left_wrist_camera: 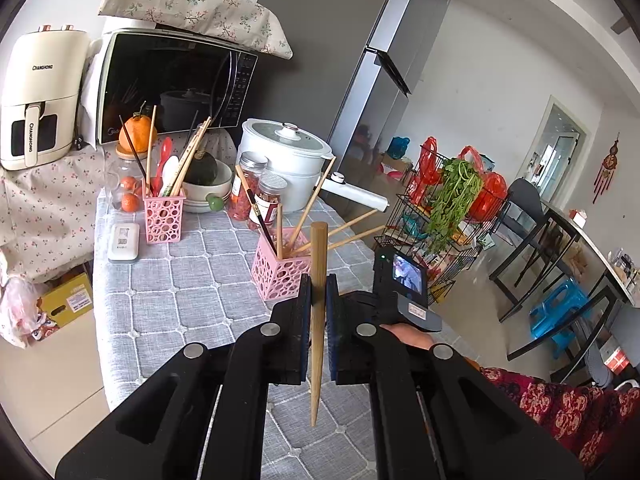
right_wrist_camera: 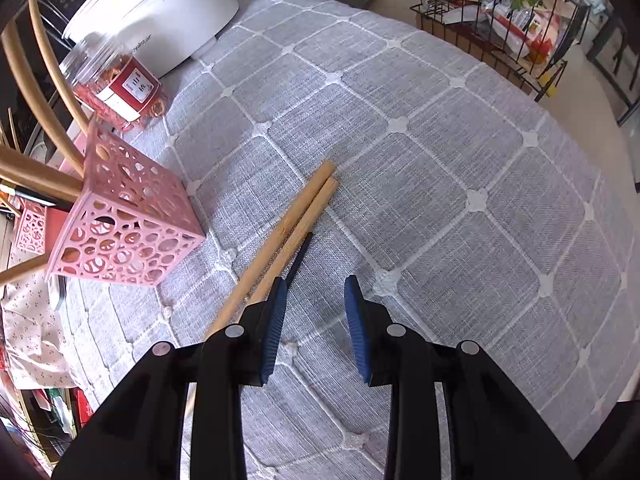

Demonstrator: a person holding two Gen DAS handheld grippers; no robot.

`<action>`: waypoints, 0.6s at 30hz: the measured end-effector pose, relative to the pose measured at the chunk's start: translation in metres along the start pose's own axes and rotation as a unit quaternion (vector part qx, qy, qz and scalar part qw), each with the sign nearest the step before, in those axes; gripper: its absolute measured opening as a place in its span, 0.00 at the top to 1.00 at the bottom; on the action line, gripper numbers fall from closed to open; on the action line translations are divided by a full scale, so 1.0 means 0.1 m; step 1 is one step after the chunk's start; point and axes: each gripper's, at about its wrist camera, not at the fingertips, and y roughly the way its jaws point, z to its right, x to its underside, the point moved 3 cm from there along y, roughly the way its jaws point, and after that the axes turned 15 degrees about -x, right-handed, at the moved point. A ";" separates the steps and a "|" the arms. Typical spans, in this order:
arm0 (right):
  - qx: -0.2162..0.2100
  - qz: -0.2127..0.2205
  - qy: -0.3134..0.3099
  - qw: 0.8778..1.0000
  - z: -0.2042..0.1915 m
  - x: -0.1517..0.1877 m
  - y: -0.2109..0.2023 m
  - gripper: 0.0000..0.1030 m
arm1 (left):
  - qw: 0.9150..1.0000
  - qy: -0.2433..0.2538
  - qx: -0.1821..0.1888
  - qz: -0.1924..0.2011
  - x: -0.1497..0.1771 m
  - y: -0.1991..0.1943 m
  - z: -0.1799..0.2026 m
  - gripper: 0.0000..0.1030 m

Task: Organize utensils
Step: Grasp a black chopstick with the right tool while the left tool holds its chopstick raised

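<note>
While left gripper (left_wrist_camera: 319,304) clamped chopstick (left_wrist_camera: 319,320) near mid-length, slip risk judged. Right gripper (right_wrist_camera: 316,320) gaped, empty; chopstick pair (right_wrist_camera: 296,220) lay beyond its left finger, liable to roll. Pink holder (left_wrist_camera: 280,272) ahead.

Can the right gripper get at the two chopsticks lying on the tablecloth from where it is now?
Probably yes. The right gripper is open and empty just above the two chopsticks, which lie bare on the tablecloth. The pink basket stands off to the side, so nothing blocks a short shift over them.
</note>
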 end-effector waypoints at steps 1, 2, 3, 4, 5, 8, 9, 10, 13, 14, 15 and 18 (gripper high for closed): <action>0.000 0.001 -0.002 1.000 -0.02 0.02 0.04 0.70 | 1.000 0.000 -0.001 -0.001 0.00 0.00 -0.01 0.94; 0.003 -0.003 -0.008 1.000 -0.06 0.04 0.06 0.70 | 1.000 -0.001 -0.001 -0.001 0.00 0.00 0.00 0.94; 0.007 -0.009 -0.010 1.000 -0.08 0.04 0.11 0.70 | 1.000 -0.003 -0.002 -0.002 0.00 0.00 -0.01 0.94; 0.011 -0.003 -0.015 1.000 -0.10 0.02 0.11 0.69 | 1.000 -0.004 -0.002 -0.002 0.00 0.00 -0.01 0.94; 0.018 -0.003 -0.022 1.000 -0.13 0.04 0.10 0.68 | 1.000 -0.005 -0.003 -0.003 -0.01 0.00 -0.01 0.94; 0.041 -0.009 -0.043 0.998 -0.20 0.08 0.11 0.70 | 1.000 -0.004 -0.002 -0.002 -0.01 0.00 -0.02 0.94; 0.049 -0.011 -0.051 0.997 -0.26 0.09 0.14 0.72 | 1.000 -0.003 -0.002 -0.002 -0.01 0.00 -0.01 0.94; 0.055 -0.012 -0.059 0.997 -0.30 0.11 0.15 0.77 | 1.000 -0.003 -0.002 -0.002 -0.01 0.00 -0.01 0.94; 0.060 -0.007 -0.089 0.994 -0.35 0.24 0.13 0.84 | 1.000 -0.002 -0.005 -0.001 -0.01 -0.01 -0.03 0.94; 0.056 -0.005 -0.104 0.993 -0.34 0.33 0.06 0.86 | 1.000 -0.002 -0.007 0.001 0.00 -0.02 -0.04 0.94; 0.056 -0.004 -0.117 0.992 -0.37 0.44 0.11 0.91 | 1.000 -0.003 -0.009 0.003 0.00 -0.04 -0.05 0.94; 0.036 -0.003 -0.155 0.987 -0.35 0.68 -0.02 0.95 | 1.000 -0.003 -0.018 0.009 0.00 -0.11 -0.07 0.94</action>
